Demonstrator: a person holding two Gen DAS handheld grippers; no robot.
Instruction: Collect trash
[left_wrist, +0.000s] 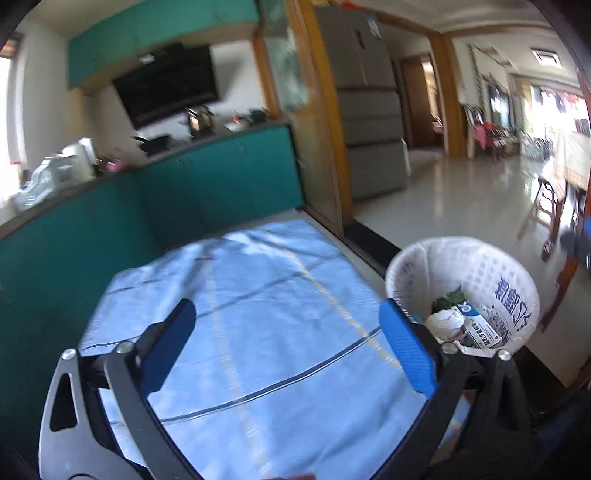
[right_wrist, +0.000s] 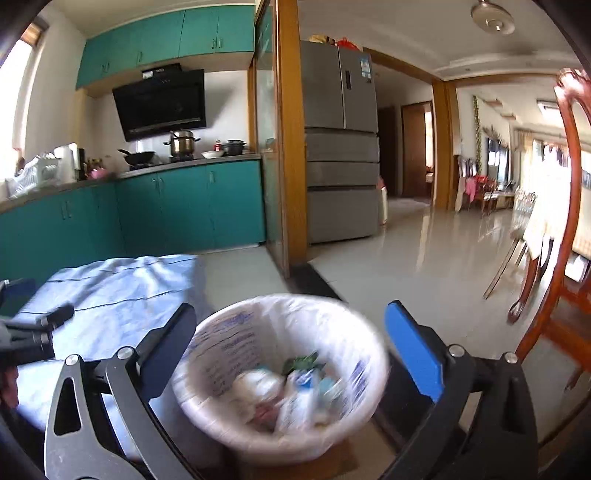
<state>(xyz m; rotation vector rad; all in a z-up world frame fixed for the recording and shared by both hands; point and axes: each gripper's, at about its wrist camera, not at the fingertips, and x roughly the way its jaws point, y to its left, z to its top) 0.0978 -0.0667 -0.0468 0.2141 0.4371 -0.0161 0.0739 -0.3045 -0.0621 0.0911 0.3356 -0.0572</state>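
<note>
**Both claws empty beside a part-filled bin**

While nothing is gripped, both claws stand wide, which suits the judgement that one piece of trash has been let go and the next is not yet picked.

At the left, the left claw (left_wrist: 286, 334) hangs over the desk, whose blue cloth (left_wrist: 258, 295) shows bare between its fingers; no trash is visible on the part of the cloth in view. Its right finger (left_wrist: 406, 350) lies near the bin's rim, so the bin (left_wrist: 517, 288) sits just beside and to the right of this claw, lower than the desk top and apparently on the floor by the desk's edge, probably placed there so trash can be dropped straight off the desk.

Further right, the right claw (right_wrist: 290, 350) hovers directly above the bin (right_wrist: 221, 332), the white liner framed between its fingers. Inside lies the trash (right_wrist: 291, 395): crumpled white paper, a printed packet and something green, blurred in this view. The claw is apart from the trash, above it rather than touching.
</note>
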